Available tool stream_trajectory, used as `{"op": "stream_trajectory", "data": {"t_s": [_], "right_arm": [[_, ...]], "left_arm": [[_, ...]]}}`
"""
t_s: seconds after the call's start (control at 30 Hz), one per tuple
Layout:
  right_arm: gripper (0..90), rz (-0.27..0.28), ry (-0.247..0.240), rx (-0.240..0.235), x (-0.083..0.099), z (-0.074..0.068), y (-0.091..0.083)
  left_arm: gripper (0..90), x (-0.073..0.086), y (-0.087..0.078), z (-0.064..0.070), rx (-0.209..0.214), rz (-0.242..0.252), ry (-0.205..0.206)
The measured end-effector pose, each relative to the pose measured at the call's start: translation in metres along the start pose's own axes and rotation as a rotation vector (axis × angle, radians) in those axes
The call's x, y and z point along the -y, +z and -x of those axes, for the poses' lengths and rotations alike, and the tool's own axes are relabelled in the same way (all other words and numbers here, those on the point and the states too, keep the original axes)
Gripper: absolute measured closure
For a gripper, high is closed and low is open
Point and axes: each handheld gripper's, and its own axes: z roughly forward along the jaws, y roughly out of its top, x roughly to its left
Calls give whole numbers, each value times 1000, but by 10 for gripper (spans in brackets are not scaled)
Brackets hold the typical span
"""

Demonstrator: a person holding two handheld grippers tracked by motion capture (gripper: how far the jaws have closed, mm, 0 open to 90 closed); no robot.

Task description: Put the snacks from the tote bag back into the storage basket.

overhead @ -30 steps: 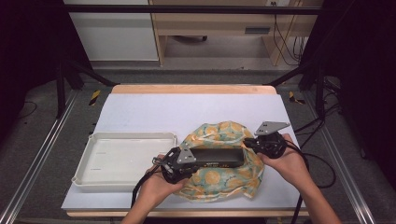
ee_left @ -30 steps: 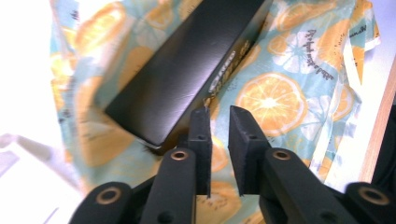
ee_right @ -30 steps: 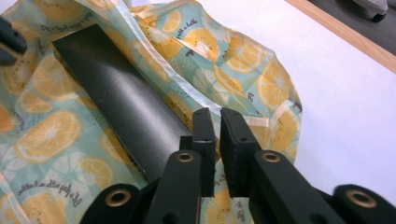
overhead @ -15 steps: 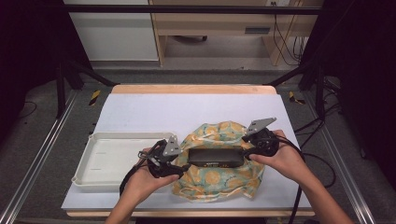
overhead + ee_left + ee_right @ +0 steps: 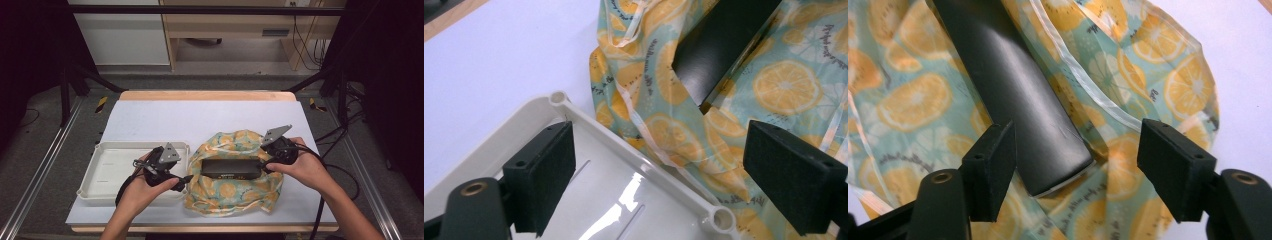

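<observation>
A long black box (image 5: pixel 230 168) lies on a crumpled cloth printed with orange slices (image 5: pixel 235 197), right of centre on the table. My left gripper (image 5: pixel 184 178) hangs open over the right edge of a white tray (image 5: pixel 115 170), just left of the cloth. In the left gripper view the open gripper (image 5: pixel 669 185) straddles the tray's rim (image 5: pixel 634 160), with the cloth (image 5: pixel 659 95) and the box (image 5: pixel 719 45) beyond. My right gripper (image 5: pixel 264 165) stands open at the box's right end. In the right gripper view the gripper (image 5: pixel 1083 170) has the box's end (image 5: pixel 1013 90) between its pads, untouched.
The white tray is shallow and holds nothing. A white mat (image 5: pixel 200 120) covers the wooden table, bare behind the cloth. Cables trail from both grippers toward the table's front and right side. Metal rails run along both sides of the table.
My left gripper has drawn back to the left, from the box's left end to over the tray's edge. The right gripper has barely shifted at the box's right end.
</observation>
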Motion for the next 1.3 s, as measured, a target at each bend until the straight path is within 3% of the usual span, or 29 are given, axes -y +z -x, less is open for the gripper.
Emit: {"op": "stream_trajectory", "data": {"t_s": [0.27, 0.43, 0.73, 0.87, 1.03, 1.17, 1.3], "right_arm": [[367, -67, -65, -26, -7, 5, 4], [364, -118, -131, -49, -10, 0, 11], [350, -172, -181, -101, -10, -4, 26], [334, -223, -215, -106, -9, -7, 35], [328, -252, -210, -123, -11, -6, 46], [339, -288, -235, -148, -13, -7, 54], [362, -297, -228, -157, -13, -8, 53]], "left_arm": [[107, 5, -5, -6, -8, -12, 9], [106, 6, -7, -8, 4, -12, 15], [107, 9, -9, -9, 7, -30, 21], [106, 8, -10, -8, 14, -32, 26], [107, 9, -9, -11, 22, -37, 30], [106, 9, -9, -13, 20, -39, 26], [107, 9, -10, -13, 19, -37, 27]]}}
